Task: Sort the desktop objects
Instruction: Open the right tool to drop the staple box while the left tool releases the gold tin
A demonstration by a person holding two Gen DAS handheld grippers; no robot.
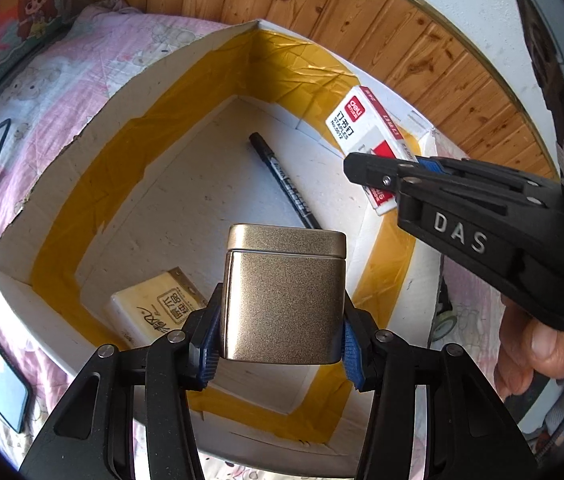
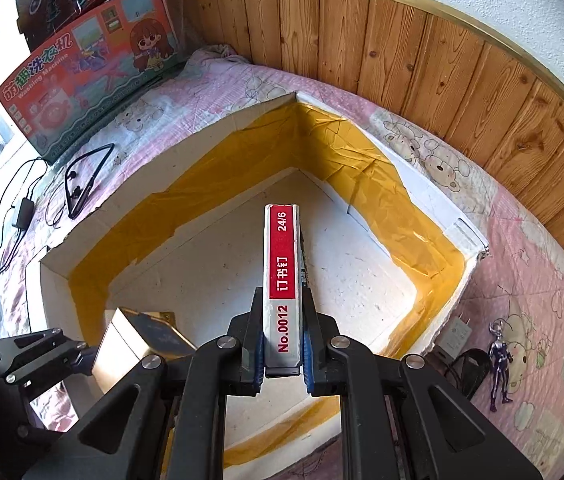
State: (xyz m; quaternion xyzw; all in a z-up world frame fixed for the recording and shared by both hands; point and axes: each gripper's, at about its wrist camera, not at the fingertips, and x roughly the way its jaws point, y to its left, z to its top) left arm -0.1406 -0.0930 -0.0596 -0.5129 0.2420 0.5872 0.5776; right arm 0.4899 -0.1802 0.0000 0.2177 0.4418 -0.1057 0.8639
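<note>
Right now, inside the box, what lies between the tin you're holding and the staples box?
In the left wrist view, a black pen lies on the box floor between the gold tin and the staples box.

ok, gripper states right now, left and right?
Left gripper: closed on the gold tin, held over the white box.
Right gripper: closed on the staples box, also over the white box.

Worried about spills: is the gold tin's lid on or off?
On. The gold tin, held in the left tongs, has its lid seated flush all round.
</note>
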